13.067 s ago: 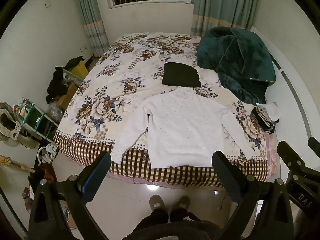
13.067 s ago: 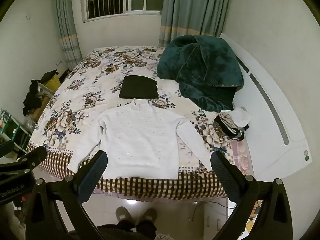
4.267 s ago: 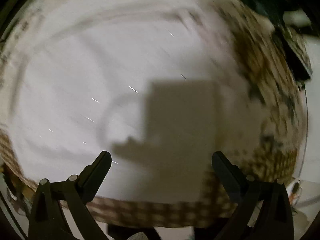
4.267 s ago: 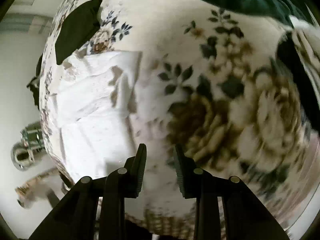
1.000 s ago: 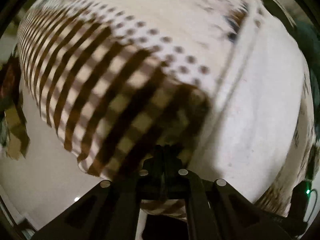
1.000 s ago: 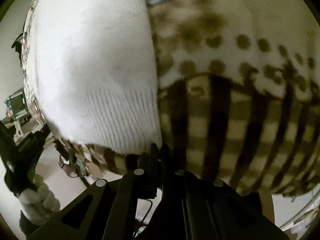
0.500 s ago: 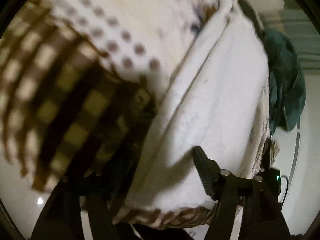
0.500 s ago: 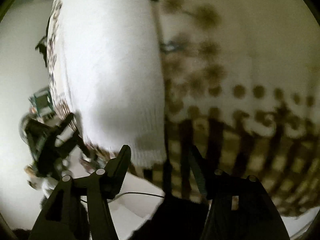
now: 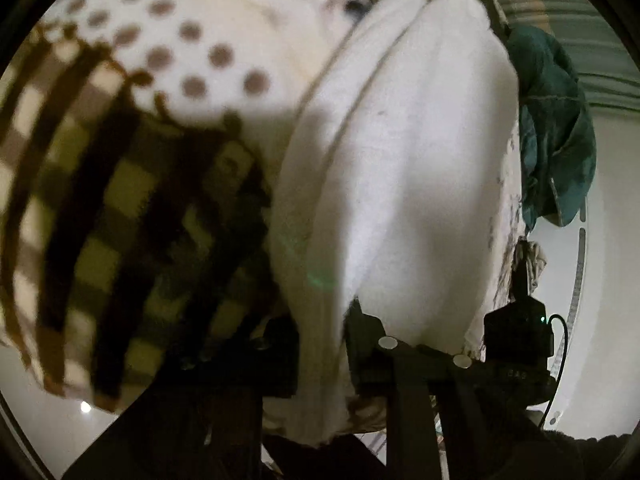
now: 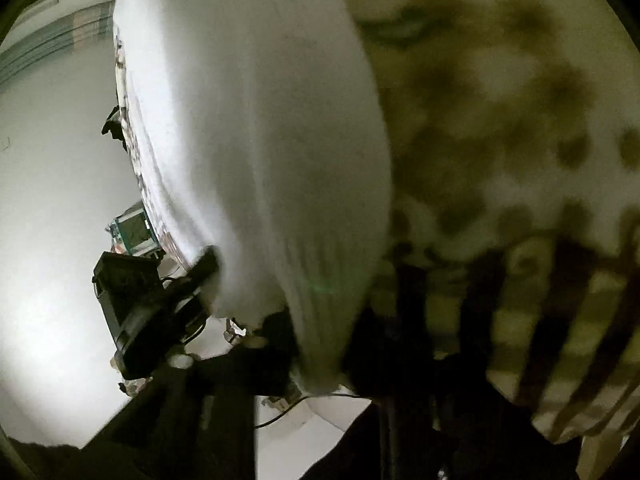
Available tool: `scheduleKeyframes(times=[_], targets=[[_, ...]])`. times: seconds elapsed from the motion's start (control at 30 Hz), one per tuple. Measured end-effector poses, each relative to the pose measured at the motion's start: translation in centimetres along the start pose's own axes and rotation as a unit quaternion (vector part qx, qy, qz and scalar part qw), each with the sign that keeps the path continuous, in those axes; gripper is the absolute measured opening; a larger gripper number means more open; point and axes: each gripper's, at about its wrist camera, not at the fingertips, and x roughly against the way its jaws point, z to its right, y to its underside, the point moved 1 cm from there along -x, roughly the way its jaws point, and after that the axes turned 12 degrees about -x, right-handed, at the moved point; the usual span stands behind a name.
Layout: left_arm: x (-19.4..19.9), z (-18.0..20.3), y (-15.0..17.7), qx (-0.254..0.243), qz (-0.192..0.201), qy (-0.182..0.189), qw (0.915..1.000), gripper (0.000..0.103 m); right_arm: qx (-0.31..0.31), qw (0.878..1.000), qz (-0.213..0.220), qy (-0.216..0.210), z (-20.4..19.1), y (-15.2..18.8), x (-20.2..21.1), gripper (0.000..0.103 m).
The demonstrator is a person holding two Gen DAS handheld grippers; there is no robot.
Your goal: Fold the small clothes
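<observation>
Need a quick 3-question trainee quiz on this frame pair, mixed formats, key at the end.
1. True or false: the white sweater hem sits between the left gripper fingers.
2. What does the right gripper have between its fingers? A) teal blanket B) sweater hem C) nothing
3. Which pattern runs along the bedspread edge?

Key: 1 true. 2 B. 3 brown checks.

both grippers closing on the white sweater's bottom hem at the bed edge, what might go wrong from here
1. The left gripper is closing on a thin strip of the white sweater; the hem may slip out when lifted.
2. The checked bedspread lies right beside both grips; the right gripper, also closing on the hem, might pinch it too.
</observation>
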Motion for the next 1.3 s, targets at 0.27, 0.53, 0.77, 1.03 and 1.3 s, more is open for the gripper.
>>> scheduleKeyframes(times=[0.27, 0.53, 0.77, 1.03, 1.3], targets=[[6.2, 4.3, -3.1, 0.031, 0.046, 0.054, 0.997, 0.013, 0.008, 0.998, 0.043, -0.047, -5.9, 2.2, 6.2, 0.012], [6.9, 10.2, -16.5, 0.005, 0.109, 0.133, 0.9852, 0.013, 0.079, 0.983, 0.14, -0.084, -17.9, -5.5, 16.2, 0.012], [0.8, 11.5, -32.3, -0.004, 0.104, 0.135, 0.9854, 0.017, 0.116, 0.967, 0.217, -0.066, -25.0, -20.1, 21.2, 0.012], [3.9, 9.0, -37.8, 0.021, 0.17, 0.147, 0.9742, 0.064, 0.091, 0.966, 0.222, -0.096, -26.8, -30.1, 22.9, 0.062], [-2.4, 12.5, -37.5, -0.182, 0.07, -0.077, 0.9777, 0.062, 0.088, 0.969, 0.229, -0.005, -23.1, -30.3, 22.2, 0.064]])
